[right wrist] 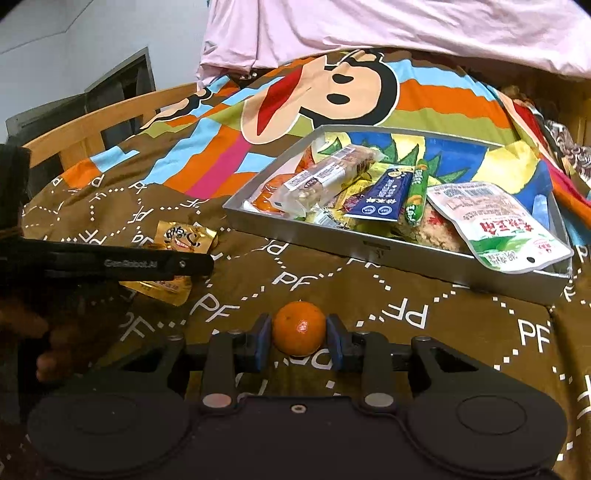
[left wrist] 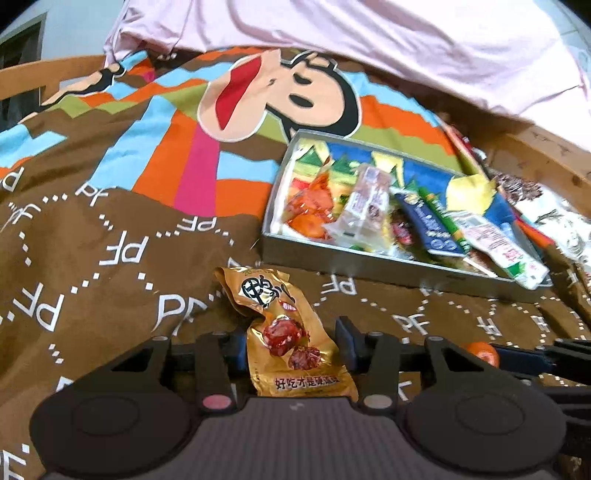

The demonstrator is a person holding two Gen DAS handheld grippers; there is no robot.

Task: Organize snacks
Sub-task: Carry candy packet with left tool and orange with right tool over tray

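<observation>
A gold snack packet [left wrist: 291, 332] lies on the brown blanket between the fingers of my left gripper [left wrist: 291, 347]; the jaws stand wide on either side and do not press it. It also shows in the right wrist view [right wrist: 177, 240], partly behind the left gripper's arm. My right gripper [right wrist: 299, 338] is shut on a small orange [right wrist: 299, 332], its blue pads touching both sides. The orange shows at the right of the left wrist view [left wrist: 482, 352]. A grey metal tray [right wrist: 388, 254] holds several snack packets, also in the left wrist view [left wrist: 332, 264].
A colourful cartoon blanket [right wrist: 258, 280] covers the bed. A pink cloth [right wrist: 369, 26] lies at the back. A wooden bed rail [right wrist: 92, 125] runs at the left. A white and green pouch [right wrist: 498, 229] hangs over the tray's near right corner.
</observation>
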